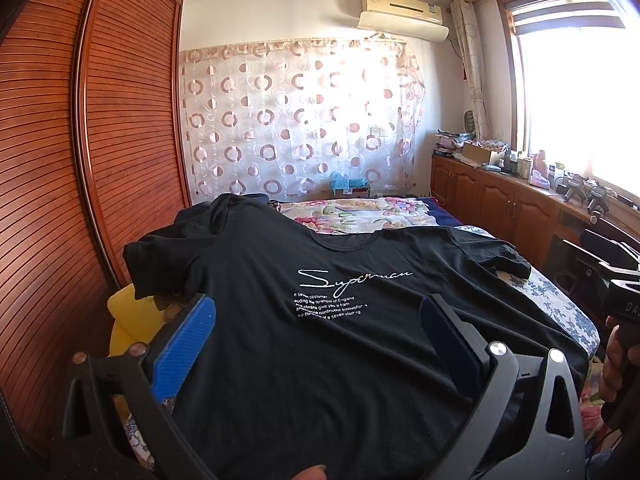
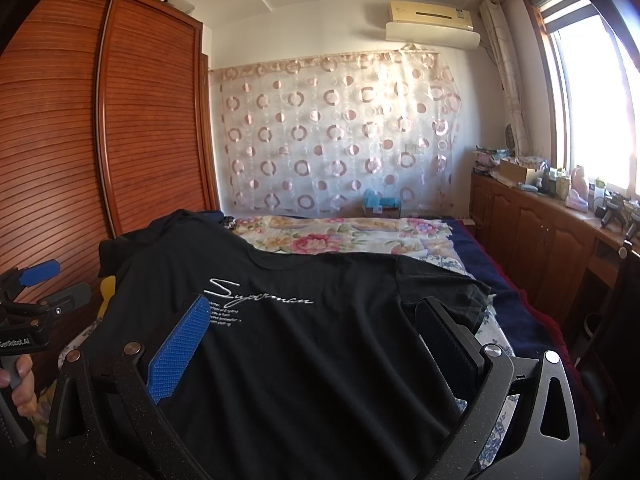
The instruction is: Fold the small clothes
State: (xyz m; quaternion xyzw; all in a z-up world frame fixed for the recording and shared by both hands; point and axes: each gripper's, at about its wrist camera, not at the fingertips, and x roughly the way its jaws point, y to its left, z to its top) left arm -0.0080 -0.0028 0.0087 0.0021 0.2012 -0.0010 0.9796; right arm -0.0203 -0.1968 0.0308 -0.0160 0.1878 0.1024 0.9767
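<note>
A black T-shirt (image 1: 304,344) with white "Superman" print lies spread face up on the bed, collar away from me; it also shows in the right wrist view (image 2: 304,352). My left gripper (image 1: 316,312) hovers open over the shirt's lower left part, its blue-padded fingers (image 1: 188,336) wide apart and empty. My right gripper (image 2: 312,316) hovers open over the shirt's lower right part, also empty. The left gripper's body shows at the left edge of the right wrist view (image 2: 36,292). Both sleeves lie spread out to the sides.
A floral bedspread (image 1: 360,212) covers the bed beyond the shirt. A wooden slatted wardrobe (image 1: 80,140) stands close on the left. A low wooden cabinet (image 1: 500,196) with clutter runs under the window on the right. A yellow item (image 1: 128,316) lies by the left sleeve.
</note>
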